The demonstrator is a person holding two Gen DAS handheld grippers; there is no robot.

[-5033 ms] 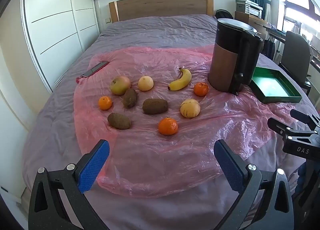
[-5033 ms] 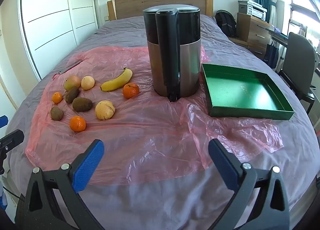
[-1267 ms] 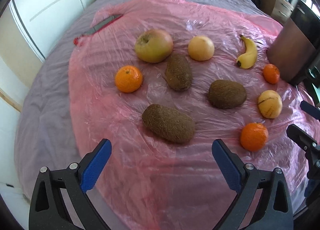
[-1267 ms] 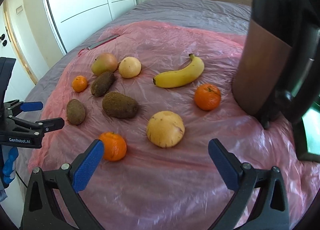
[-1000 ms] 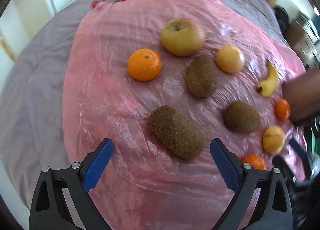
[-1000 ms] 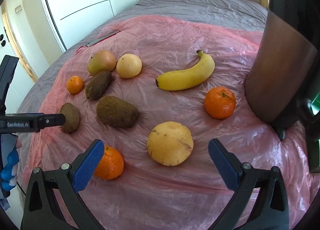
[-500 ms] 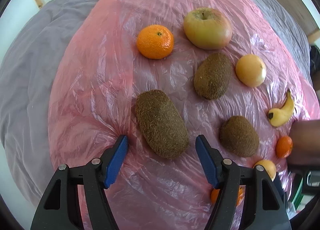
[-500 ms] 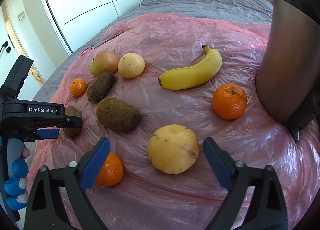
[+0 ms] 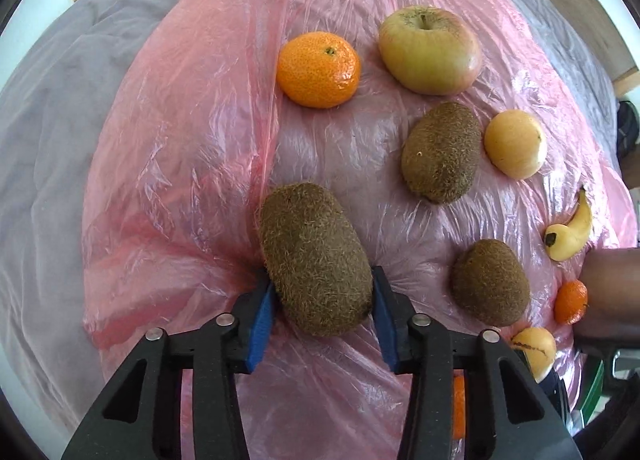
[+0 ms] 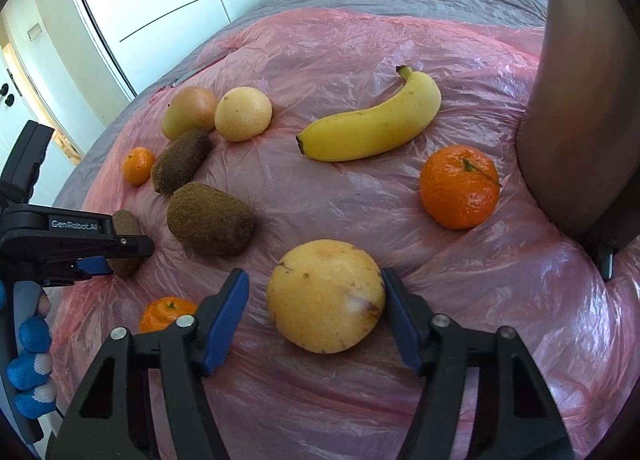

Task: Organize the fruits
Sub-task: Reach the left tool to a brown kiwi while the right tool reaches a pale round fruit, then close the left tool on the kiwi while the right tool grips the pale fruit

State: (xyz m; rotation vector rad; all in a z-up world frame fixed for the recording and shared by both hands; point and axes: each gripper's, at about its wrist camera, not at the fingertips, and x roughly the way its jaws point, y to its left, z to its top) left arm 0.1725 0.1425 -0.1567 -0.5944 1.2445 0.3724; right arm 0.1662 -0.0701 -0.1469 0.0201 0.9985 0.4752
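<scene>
My left gripper [image 9: 322, 308] is shut on a brown kiwi [image 9: 316, 260] that lies on the pink plastic sheet [image 9: 180, 140]; both blue pads press its sides. The right wrist view shows that left gripper [image 10: 120, 248] at the left edge, clamped on the kiwi [image 10: 124, 236]. My right gripper [image 10: 313, 275] straddles a round yellow fruit [image 10: 324, 296] and its jaws are closing. The right pad is at the fruit's skin, and a gap remains at the left pad. Around them lie a banana [image 10: 372, 128], a mandarin [image 10: 460, 188] and another kiwi [image 10: 210, 220].
Further fruits lie on the sheet: an apple [image 9: 430, 50], a mandarin [image 9: 318, 70], a kiwi [image 9: 440, 152], a pale yellow fruit [image 9: 516, 144] and a mandarin [image 10: 166, 314]. A tall brown kettle [image 10: 580, 100] stands at the right. A gloved hand [image 10: 32, 360] holds the left gripper.
My left gripper sank onto the nearest kiwi, rolled, and closed on it. My right gripper came down over the yellow fruit and its jaws narrowed around it.
</scene>
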